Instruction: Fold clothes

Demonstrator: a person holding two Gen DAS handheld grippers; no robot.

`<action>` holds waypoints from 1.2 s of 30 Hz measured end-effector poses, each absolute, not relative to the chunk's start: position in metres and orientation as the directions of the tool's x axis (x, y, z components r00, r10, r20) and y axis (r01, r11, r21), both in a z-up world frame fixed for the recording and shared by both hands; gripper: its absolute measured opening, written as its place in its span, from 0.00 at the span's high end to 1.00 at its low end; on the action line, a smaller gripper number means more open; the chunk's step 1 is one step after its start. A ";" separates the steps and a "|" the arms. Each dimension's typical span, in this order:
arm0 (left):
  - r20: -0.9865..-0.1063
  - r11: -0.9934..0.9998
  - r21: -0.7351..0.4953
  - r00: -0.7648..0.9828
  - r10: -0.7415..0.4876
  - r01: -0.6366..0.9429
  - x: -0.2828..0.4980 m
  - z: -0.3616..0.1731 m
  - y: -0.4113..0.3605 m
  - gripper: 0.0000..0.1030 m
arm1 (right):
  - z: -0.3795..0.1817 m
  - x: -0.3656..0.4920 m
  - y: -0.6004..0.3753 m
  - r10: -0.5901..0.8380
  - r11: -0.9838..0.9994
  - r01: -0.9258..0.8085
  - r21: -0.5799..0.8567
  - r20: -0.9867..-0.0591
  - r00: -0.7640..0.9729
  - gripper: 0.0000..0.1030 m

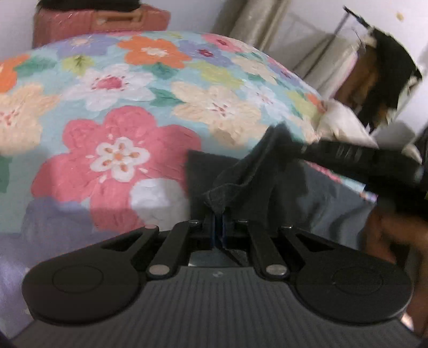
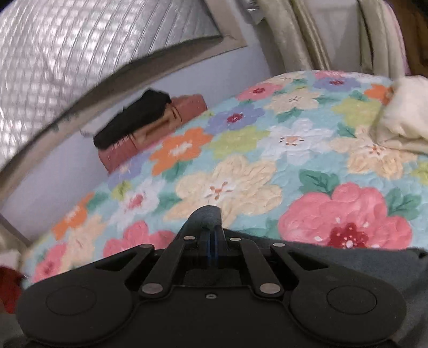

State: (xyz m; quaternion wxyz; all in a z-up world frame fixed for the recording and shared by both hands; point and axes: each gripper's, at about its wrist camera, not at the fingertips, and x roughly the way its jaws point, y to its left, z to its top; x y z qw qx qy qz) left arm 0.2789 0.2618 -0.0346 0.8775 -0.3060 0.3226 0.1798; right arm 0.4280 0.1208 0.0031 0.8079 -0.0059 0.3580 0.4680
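Note:
A dark grey garment [image 1: 267, 171] hangs lifted over the flowered bedspread [image 1: 120, 112]. My left gripper [image 1: 218, 214] is shut on a bunched edge of it, the cloth rising from the jaws up to the right. My right gripper [image 1: 302, 148] comes in from the right in the left wrist view and pinches the same garment higher up. In the right wrist view, my right gripper [image 2: 212, 227] is shut on a fold of the dark grey garment [image 2: 347, 267], which spreads out below and to the right.
The bedspread [image 2: 254, 166] covers the bed. A pink suitcase [image 1: 101, 21] with a black item on top stands by the far wall. A cream pillow [image 2: 404, 112] lies at the bed's right edge. Curtains [image 2: 307, 32] hang behind. A person's hand [image 1: 393, 235] holds the right gripper.

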 end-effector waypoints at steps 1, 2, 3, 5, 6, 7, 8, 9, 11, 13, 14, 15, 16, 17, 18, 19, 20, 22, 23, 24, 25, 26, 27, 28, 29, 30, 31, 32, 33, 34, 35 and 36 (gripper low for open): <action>-0.669 0.733 -0.438 0.733 0.121 -0.521 0.276 -0.033 0.266 0.94 | 0.002 0.423 0.128 0.738 0.559 -0.777 0.289 -0.601 0.308 0.95; -0.663 0.713 -0.469 0.741 0.105 -0.521 0.274 -0.034 0.272 0.90 | 0.002 0.419 0.135 0.711 0.572 -0.785 0.239 -0.621 0.329 0.96; -0.670 0.703 -0.482 0.737 0.089 -0.524 0.273 -0.035 0.278 0.89 | 0.002 0.415 0.141 0.664 0.610 -0.774 0.169 -0.642 0.383 0.94; -0.690 0.692 -0.477 0.719 0.087 -0.542 0.271 -0.036 0.285 0.89 | 0.004 0.411 0.139 0.575 0.702 -0.708 0.079 -0.649 0.498 0.83; -0.702 0.691 -0.460 0.705 0.101 -0.557 0.270 -0.036 0.287 0.89 | 0.007 0.411 0.131 0.539 0.746 -0.663 0.065 -0.642 0.545 0.75; -0.701 0.685 -0.449 0.702 0.128 -0.574 0.268 -0.036 0.291 0.89 | 0.011 0.411 0.121 0.512 0.782 -0.620 0.064 -0.633 0.581 0.73; -0.701 0.689 -0.431 0.697 0.152 -0.583 0.267 -0.032 0.293 0.90 | 0.017 0.412 0.106 0.506 0.807 -0.584 0.094 -0.619 0.600 0.72; -0.701 0.693 -0.412 0.692 0.175 -0.592 0.267 -0.029 0.296 0.90 | 0.023 0.411 0.086 0.513 0.823 -0.549 0.143 -0.603 0.611 0.67; -0.691 0.710 -0.388 0.695 0.198 -0.588 0.268 -0.023 0.300 0.90 | 0.030 0.414 0.044 0.525 0.841 -0.479 0.251 -0.595 0.609 0.61; -0.668 0.738 -0.411 0.728 0.156 -0.535 0.273 -0.018 0.300 0.85 | 0.032 0.417 0.006 0.506 0.859 -0.415 0.300 -0.623 0.596 0.61; -0.656 0.756 -0.431 0.746 0.112 -0.493 0.279 -0.017 0.299 0.77 | 0.032 0.417 -0.012 0.493 0.868 -0.388 0.311 -0.637 0.592 0.61; -0.650 0.763 -0.446 0.755 0.083 -0.468 0.285 -0.018 0.299 0.72 | 0.032 0.415 -0.028 0.479 0.876 -0.367 0.313 -0.649 0.591 0.60; -0.646 0.765 -0.456 0.761 0.068 -0.455 0.288 -0.017 0.296 0.62 | 0.032 0.414 -0.044 0.467 0.884 -0.345 0.317 -0.657 0.592 0.56; -0.641 0.772 -0.461 0.766 0.051 -0.437 0.293 -0.019 0.294 0.58 | 0.031 0.413 -0.057 0.456 0.890 -0.321 0.324 -0.663 0.594 0.53; -0.637 0.787 -0.455 0.770 0.040 -0.417 0.298 -0.021 0.291 0.58 | 0.029 0.412 -0.068 0.448 0.894 -0.299 0.334 -0.670 0.592 0.48; -0.634 0.804 -0.440 0.772 0.038 -0.401 0.300 -0.020 0.286 0.56 | 0.026 0.412 -0.076 0.445 0.895 -0.281 0.346 -0.675 0.588 0.47; -0.633 0.832 -0.412 0.774 0.034 -0.373 0.304 -0.020 0.279 0.48 | 0.021 0.413 -0.083 0.448 0.894 -0.265 0.363 -0.678 0.583 0.47; -0.635 0.879 -0.356 0.772 0.020 -0.316 0.312 -0.019 0.265 0.42 | 0.011 0.415 -0.095 0.469 0.880 -0.233 0.415 -0.673 0.572 0.42; -0.651 0.893 -0.330 0.759 0.019 -0.305 0.316 -0.021 0.259 0.42 | 0.005 0.418 -0.099 0.484 0.868 -0.217 0.446 -0.667 0.567 0.41; -0.666 0.907 -0.304 0.746 0.018 -0.293 0.319 -0.023 0.253 0.42 | -0.001 0.421 -0.103 0.499 0.856 -0.201 0.476 -0.660 0.562 0.41; -0.683 0.914 -0.285 0.730 0.017 -0.289 0.322 -0.027 0.249 0.42 | -0.007 0.426 -0.106 0.514 0.842 -0.183 0.507 -0.650 0.560 0.40; -0.695 0.919 -0.270 0.719 0.020 -0.287 0.325 -0.030 0.246 0.42 | -0.013 0.433 -0.108 0.528 0.826 -0.164 0.539 -0.638 0.561 0.39; -0.704 0.921 -0.262 0.710 0.023 -0.289 0.326 -0.033 0.246 0.42 | -0.020 0.441 -0.110 0.541 0.809 -0.146 0.569 -0.626 0.562 0.36; -0.713 0.922 -0.254 0.701 0.025 -0.291 0.327 -0.036 0.245 0.42 | -0.026 0.448 -0.111 0.554 0.796 -0.138 0.590 -0.616 0.560 0.35; -0.711 0.920 -0.262 0.703 0.020 -0.291 0.327 -0.037 0.247 0.42 | -0.032 0.457 -0.110 0.566 0.787 -0.143 0.600 -0.611 0.554 0.35; -0.709 0.917 -0.271 0.705 0.015 -0.292 0.326 -0.037 0.248 0.42 | -0.038 0.466 -0.108 0.578 0.778 -0.147 0.610 -0.605 0.548 0.35; -0.703 0.911 -0.289 0.711 0.008 -0.295 0.325 -0.038 0.250 0.42 | -0.042 0.473 -0.105 0.594 0.773 -0.178 0.609 -0.595 0.541 0.69; -0.698 0.904 -0.306 0.716 0.001 -0.299 0.325 -0.038 0.253 0.42 | -0.041 0.479 -0.099 0.609 0.777 -0.248 0.578 -0.591 0.529 0.96; -0.693 0.896 -0.324 0.721 -0.006 -0.303 0.324 -0.039 0.255 0.42 | -0.034 0.480 -0.090 0.603 0.794 -0.330 0.511 -0.592 0.535 0.93; -0.689 0.888 -0.341 0.724 -0.014 -0.308 0.324 -0.040 0.258 0.42 | -0.023 0.477 -0.082 0.583 0.812 -0.408 0.417 -0.584 0.565 0.93; -0.687 0.879 -0.354 0.727 -0.013 -0.319 0.323 -0.040 0.261 0.43 | -0.013 0.474 -0.077 0.578 0.814 -0.463 0.351 -0.565 0.589 0.93; -0.690 0.873 -0.345 0.724 0.013 -0.345 0.322 -0.040 0.263 0.44 | -0.005 0.472 -0.075 0.589 0.805 -0.495 0.326 -0.535 0.605 0.94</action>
